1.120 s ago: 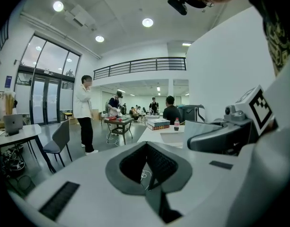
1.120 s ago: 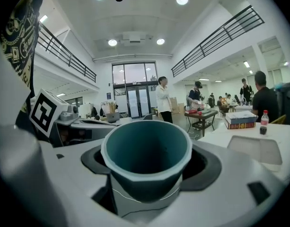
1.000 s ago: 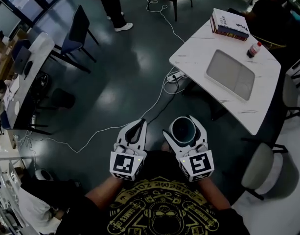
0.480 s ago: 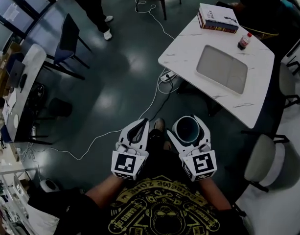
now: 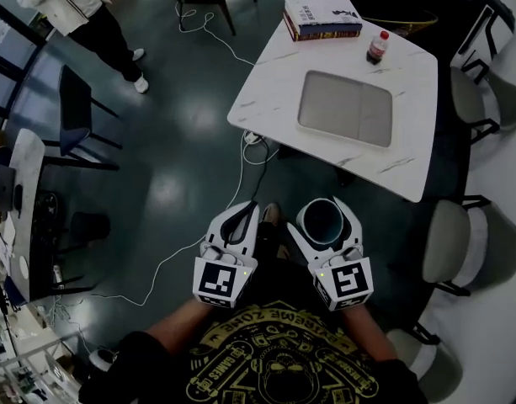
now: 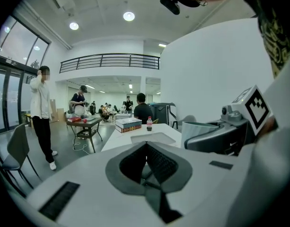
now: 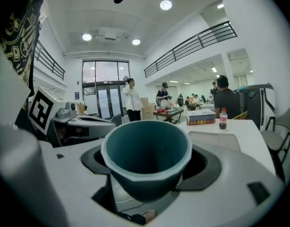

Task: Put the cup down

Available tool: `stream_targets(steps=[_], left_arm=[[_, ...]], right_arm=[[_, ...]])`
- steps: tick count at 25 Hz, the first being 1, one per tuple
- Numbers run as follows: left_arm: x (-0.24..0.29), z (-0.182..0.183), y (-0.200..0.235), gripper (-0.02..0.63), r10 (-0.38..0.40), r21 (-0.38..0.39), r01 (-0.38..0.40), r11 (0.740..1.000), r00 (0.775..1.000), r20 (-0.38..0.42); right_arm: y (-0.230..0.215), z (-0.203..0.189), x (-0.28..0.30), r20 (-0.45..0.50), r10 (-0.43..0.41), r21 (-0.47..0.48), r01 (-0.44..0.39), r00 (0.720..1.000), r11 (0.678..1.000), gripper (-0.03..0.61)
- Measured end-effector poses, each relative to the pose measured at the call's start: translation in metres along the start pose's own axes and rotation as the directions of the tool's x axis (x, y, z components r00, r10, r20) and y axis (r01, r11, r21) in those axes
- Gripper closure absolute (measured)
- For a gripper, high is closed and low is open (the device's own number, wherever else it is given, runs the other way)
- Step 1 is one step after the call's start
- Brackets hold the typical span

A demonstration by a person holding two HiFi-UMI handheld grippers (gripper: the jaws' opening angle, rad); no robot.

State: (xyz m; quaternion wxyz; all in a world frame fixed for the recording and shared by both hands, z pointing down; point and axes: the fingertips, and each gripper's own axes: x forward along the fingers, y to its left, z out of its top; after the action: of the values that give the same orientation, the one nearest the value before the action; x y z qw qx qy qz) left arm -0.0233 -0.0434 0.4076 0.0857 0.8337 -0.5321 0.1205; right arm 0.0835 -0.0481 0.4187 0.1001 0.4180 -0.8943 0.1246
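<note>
Cup in gripper, not yet set down

Right gripper (image 5: 322, 217) holds the teal cup (image 5: 322, 225) upright between widely spread jaws, in the air above the floor. Left gripper (image 5: 243, 214) is just beside it, jaws together, empty. The white table (image 5: 266, 91) is ahead, well apart. Left to do, probably: reach the table, lower, release.

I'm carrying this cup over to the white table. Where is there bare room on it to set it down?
Bare tabletop for the cup left of the grey tray, and a strip along the near edge. The far side is crowded: books and bottle.
</note>
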Motion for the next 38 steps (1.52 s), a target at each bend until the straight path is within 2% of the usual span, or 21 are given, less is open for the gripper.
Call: stream_targets(steps=[8,11,13,20,25,29,38], left_arm=[[0.066,0.007,0.016,0.606,-0.109,-0.007,0.108,0.994,0.993,-0.037],[0.091,0.018,0.021,0.606,-0.151,0.000,0.151,0.989,0.988,-0.020],[0.107,0.027,0.025,0.606,-0.181,0.009,0.181,0.983,0.983,0.002],[0.145,0.030,0.039,0.606,-0.272,0.006,0.272,0.962,0.962,-0.017],[0.166,0.040,0.046,0.606,-0.326,-0.009,0.326,0.945,0.946,0.005],[0.180,0.052,0.054,0.606,-0.345,0.009,0.345,0.939,0.938,0.024],[0.207,0.057,0.065,0.606,-0.318,-0.006,0.318,0.948,0.948,0.025]], right_arm=[[-0.046,0.007,0.032,-0.029,-0.107,0.027,0.108,0.994,0.994,0.198],[-0.061,0.015,0.045,-0.030,-0.146,0.024,0.147,0.989,0.989,0.198],[-0.071,0.021,0.053,-0.031,-0.176,0.016,0.176,0.984,0.984,0.198],[-0.094,0.034,0.077,-0.034,-0.266,0.012,0.267,0.963,0.964,0.198],[-0.108,0.052,0.088,-0.030,-0.317,-0.010,0.317,0.948,0.949,0.198],[-0.119,0.067,0.099,-0.014,-0.342,-0.013,0.342,0.940,0.940,0.198],[-0.152,0.074,0.121,-0.007,-0.346,-0.019,0.346,0.938,0.938,0.198]])
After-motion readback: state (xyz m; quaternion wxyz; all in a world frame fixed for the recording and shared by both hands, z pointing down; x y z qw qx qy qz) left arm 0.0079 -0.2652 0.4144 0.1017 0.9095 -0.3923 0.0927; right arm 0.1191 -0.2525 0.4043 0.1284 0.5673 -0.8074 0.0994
